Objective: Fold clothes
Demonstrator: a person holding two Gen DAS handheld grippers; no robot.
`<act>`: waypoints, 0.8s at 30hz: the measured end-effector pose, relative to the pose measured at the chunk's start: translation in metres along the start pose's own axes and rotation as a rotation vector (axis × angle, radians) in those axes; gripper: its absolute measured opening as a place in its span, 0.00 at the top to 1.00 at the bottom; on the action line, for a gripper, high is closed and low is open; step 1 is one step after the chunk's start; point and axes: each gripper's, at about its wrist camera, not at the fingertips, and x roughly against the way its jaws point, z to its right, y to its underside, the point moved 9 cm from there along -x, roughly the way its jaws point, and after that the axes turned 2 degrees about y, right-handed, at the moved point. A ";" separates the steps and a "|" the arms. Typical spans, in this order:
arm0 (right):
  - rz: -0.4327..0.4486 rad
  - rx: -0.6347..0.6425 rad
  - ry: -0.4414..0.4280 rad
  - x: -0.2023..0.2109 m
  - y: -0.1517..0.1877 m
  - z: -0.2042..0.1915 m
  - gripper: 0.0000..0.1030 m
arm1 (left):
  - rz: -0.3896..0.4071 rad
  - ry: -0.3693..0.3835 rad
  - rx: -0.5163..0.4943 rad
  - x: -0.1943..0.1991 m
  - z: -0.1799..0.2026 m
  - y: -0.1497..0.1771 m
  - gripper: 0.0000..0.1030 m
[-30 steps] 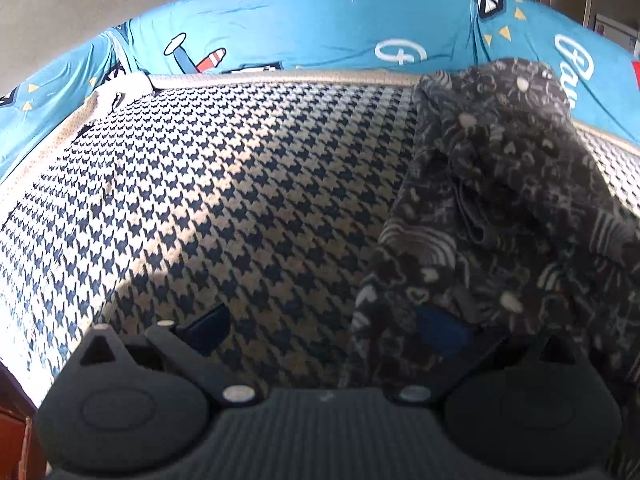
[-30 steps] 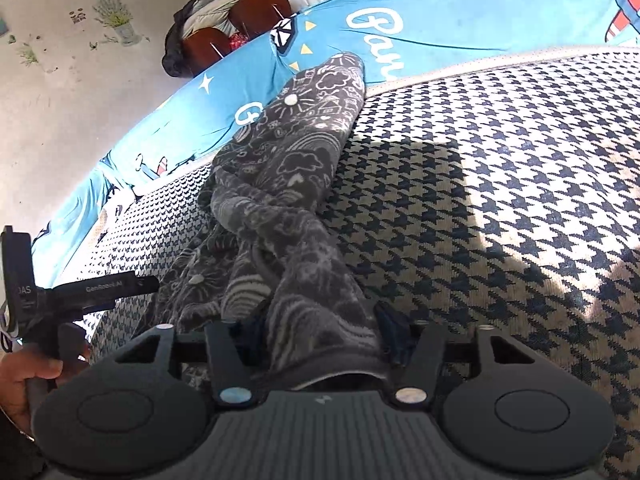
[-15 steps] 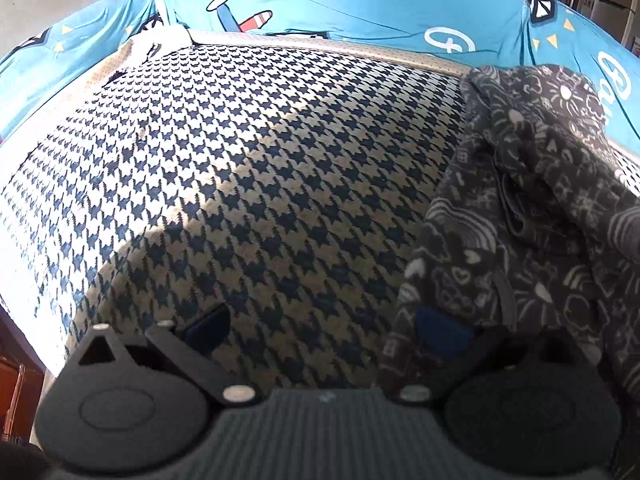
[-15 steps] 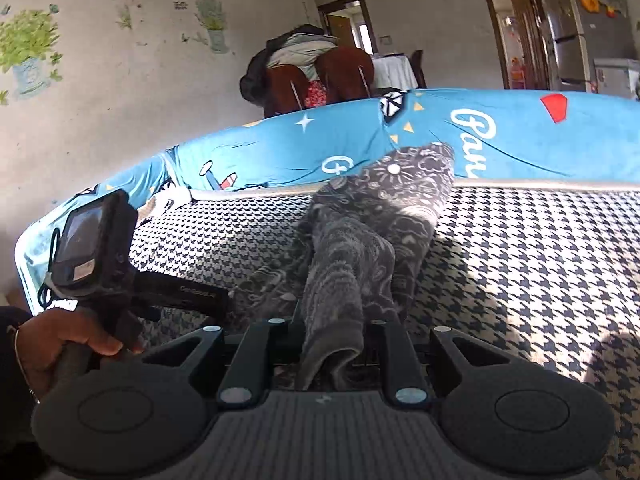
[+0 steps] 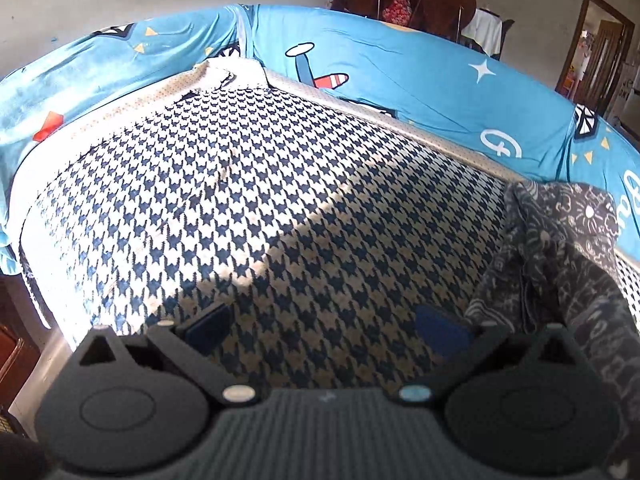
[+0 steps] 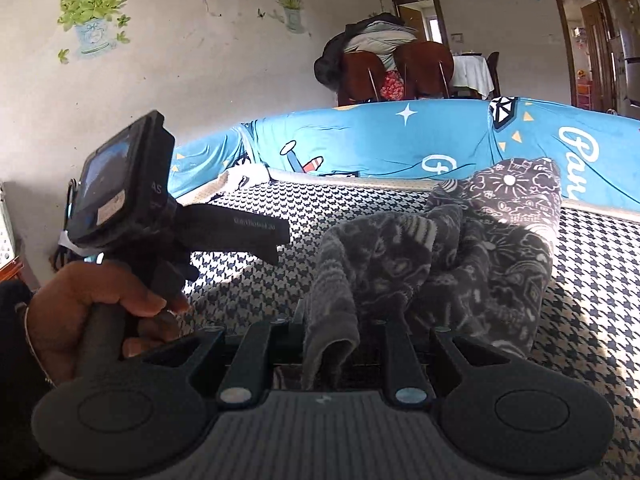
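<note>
**Operator:** Report jaw state and garment position.

**Technician:** The right gripper point(image 6: 340, 332) is clamped on an edge of the dark patterned garment point(image 6: 472, 256). A fold of that edge hangs down between its jaws. The rest of the garment is bunched in a loose, rumpled mound on the houndstooth cover point(image 5: 280, 208), with its far end near the blue printed sheet point(image 5: 420, 80) at the back. The left gripper point(image 5: 324, 328) has its jaws wide apart with nothing between them. It hovers over bare cover, just beside the garment's near-left edge. A hand point(image 6: 92, 312) grips its handle.

**Operator:** Handling characteristics?

**Technician:** Judged from the drape: soft, light, fleece-like fabric with no stiffness. It sags and creases wherever it is unsupported. It is not fragile. The nap suggests the jaws hold it without slipping, but a single grip point lets it twist and bunch.

**Operator:** Recommended hold points?

**Technician:** Take hold at hems or corners, not mid-panel. A second grip on the same edge, well apart from the right gripper, would let the fabric be spread taut. Whether the mound is partly folded or only crumpled cannot be determined.
</note>
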 end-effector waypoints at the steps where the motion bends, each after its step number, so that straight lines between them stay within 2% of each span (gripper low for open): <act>1: -0.010 0.005 -0.004 -0.003 0.003 -0.003 0.83 | 0.002 0.005 0.010 0.001 -0.001 -0.002 0.00; 14: -0.140 0.108 0.009 -0.060 0.043 -0.027 0.80 | 0.003 0.073 0.016 0.010 0.009 -0.002 0.00; 17: -0.163 0.116 -0.007 -0.071 0.051 -0.032 0.73 | -0.003 0.084 0.007 0.010 0.012 -0.001 0.00; 19: -0.168 0.139 -0.019 -0.074 0.054 -0.038 0.60 | -0.007 0.092 0.001 0.009 0.014 0.000 0.00; 21: -0.167 0.164 -0.030 -0.074 0.056 -0.044 0.56 | -0.010 0.100 -0.005 0.009 0.017 0.001 0.00; 24: -0.172 0.162 -0.079 -0.071 0.057 -0.050 0.55 | -0.016 0.111 -0.015 0.008 0.020 0.003 0.00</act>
